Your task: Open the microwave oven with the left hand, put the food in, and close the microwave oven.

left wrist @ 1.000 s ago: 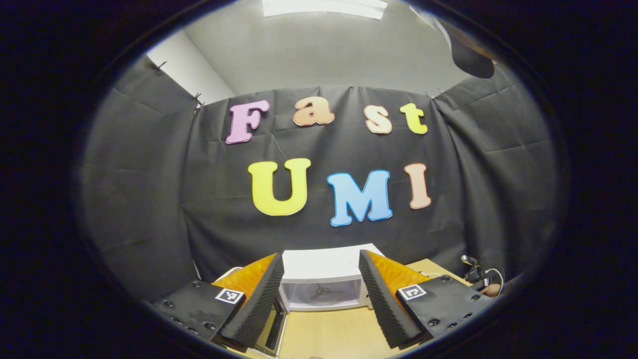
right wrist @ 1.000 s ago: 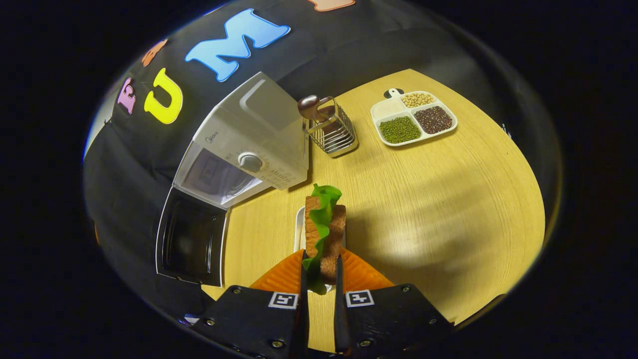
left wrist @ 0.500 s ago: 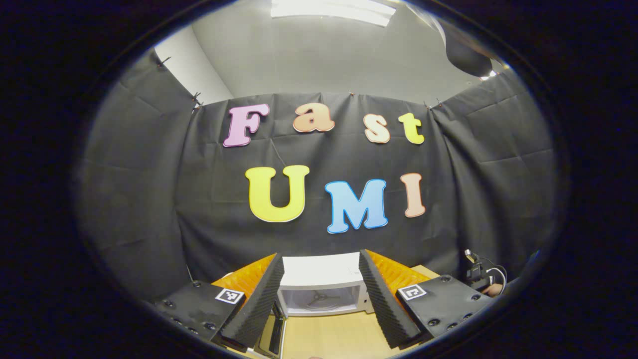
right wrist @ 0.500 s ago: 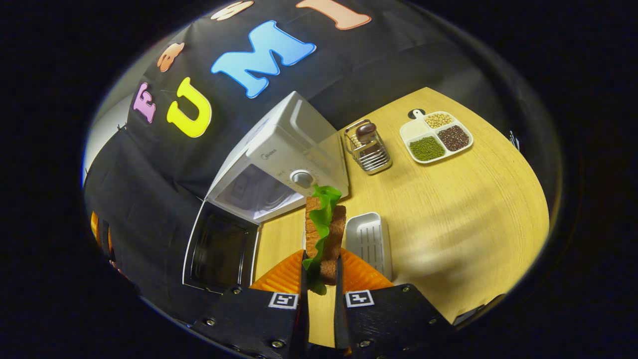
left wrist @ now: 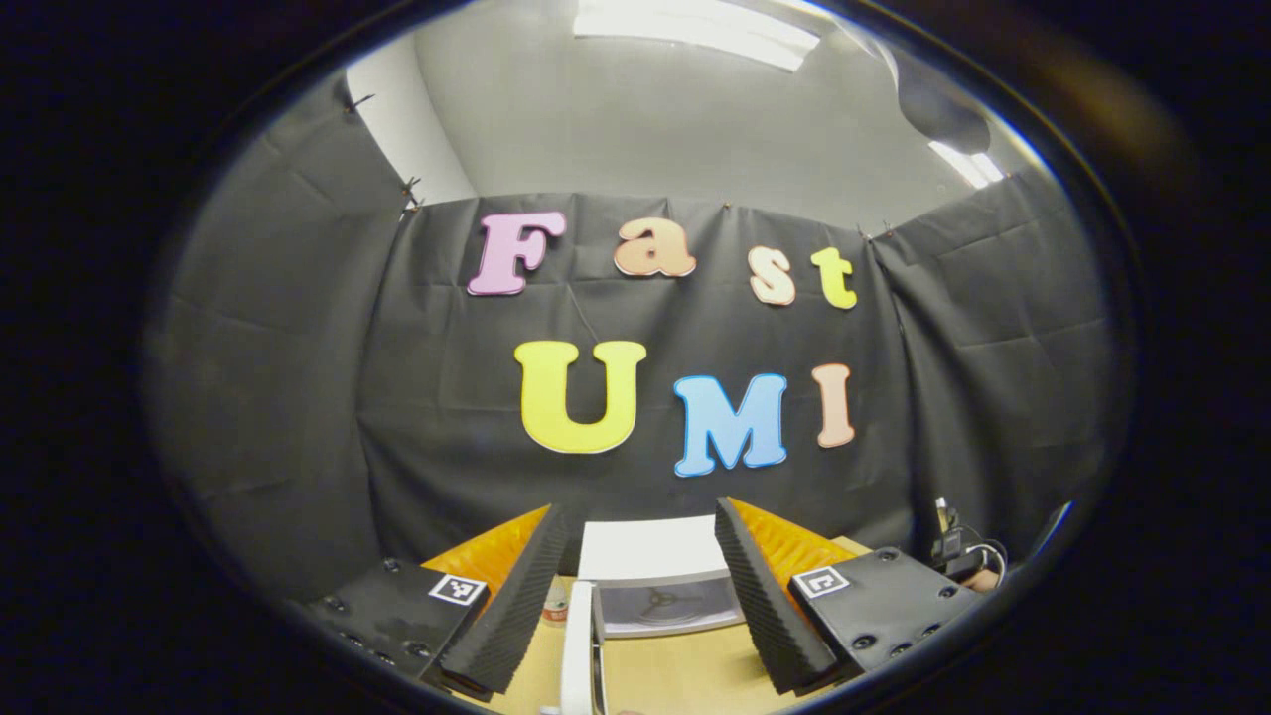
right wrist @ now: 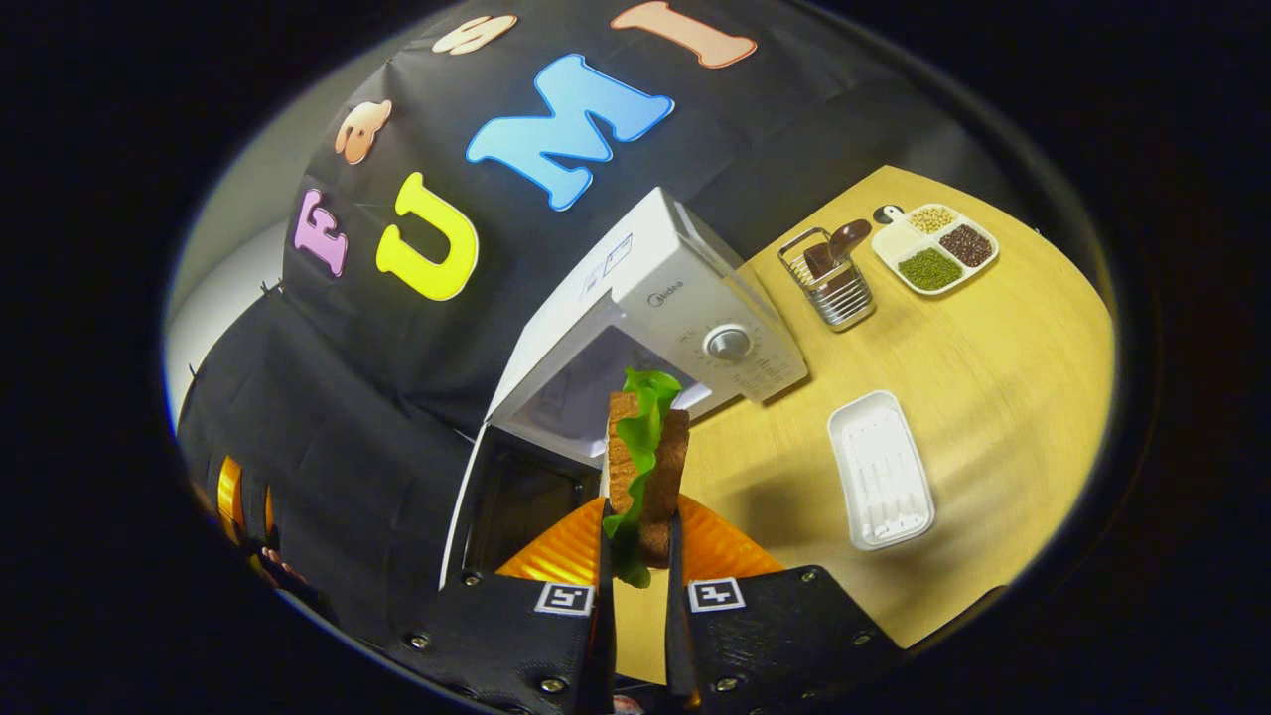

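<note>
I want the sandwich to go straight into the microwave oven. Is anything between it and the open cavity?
Nothing visible blocks it. The right tool holds the sandwich in front of the microwave oven, whose door is swung open to the side. The white tray lies off to the other side on the table.

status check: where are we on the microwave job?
Done: the white microwave oven stands with its dark-windowed door swung open, and the white ribbed tray on the wooden table is empty. In hand: the right tool grips the toast-and-lettuce sandwich in front of the cavity. Left: set it inside, close the door. The left tool is open.
</note>
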Available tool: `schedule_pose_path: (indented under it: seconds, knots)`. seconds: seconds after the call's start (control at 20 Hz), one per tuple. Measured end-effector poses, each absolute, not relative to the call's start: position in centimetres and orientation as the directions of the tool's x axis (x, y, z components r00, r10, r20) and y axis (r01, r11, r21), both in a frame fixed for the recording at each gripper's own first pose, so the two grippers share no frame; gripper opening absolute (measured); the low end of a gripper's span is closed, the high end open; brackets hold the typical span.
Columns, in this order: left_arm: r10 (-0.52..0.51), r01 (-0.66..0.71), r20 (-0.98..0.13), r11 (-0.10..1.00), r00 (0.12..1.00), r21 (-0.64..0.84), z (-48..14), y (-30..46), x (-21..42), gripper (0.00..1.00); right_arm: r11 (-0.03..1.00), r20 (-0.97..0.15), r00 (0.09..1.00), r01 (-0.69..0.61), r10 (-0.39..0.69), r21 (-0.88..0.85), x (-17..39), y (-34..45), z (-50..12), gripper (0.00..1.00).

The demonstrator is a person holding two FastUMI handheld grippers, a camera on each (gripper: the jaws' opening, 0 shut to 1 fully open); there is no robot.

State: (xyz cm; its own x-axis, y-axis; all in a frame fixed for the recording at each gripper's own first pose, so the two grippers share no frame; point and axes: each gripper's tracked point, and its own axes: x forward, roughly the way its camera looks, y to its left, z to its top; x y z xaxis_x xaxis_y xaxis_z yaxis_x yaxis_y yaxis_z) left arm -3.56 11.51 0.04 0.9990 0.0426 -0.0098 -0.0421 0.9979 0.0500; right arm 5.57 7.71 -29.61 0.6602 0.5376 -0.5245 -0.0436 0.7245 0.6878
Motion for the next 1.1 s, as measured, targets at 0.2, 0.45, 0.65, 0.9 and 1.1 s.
schedule_pose_path:
  seconds: [0.2,0.45,0.65,0.9,1.1]
  knots:
    - [0.056,-0.056,-0.003,0.998,0.998,0.040,1.3,15.2,-3.6,0.95,0.670,-0.470,0.688,-0.032,0.553,0.742,6.4,11.0,-28.9,0.20]
    - [0.042,-0.042,0.005,0.999,0.999,0.025,3.1,16.9,-2.5,0.94,0.589,-0.401,0.709,-0.025,0.580,0.808,8.3,14.0,-28.2,0.20]
    - [0.037,-0.037,-0.001,0.999,0.999,0.012,2.5,17.9,-1.9,0.94,0.471,-0.332,0.732,0.017,0.595,0.882,10.3,16.0,-28.4,0.20]
    - [0.041,-0.040,-0.037,0.999,0.998,0.035,1.2,19.4,-1.8,0.94,0.395,-0.319,0.754,0.086,0.574,0.914,12.6,17.5,-30.5,0.20]
    - [0.039,-0.038,-0.023,0.998,0.999,0.042,2.6,20.4,-1.4,0.94,0.376,-0.335,0.768,0.132,0.547,0.917,14.4,18.4,-32.4,0.20]
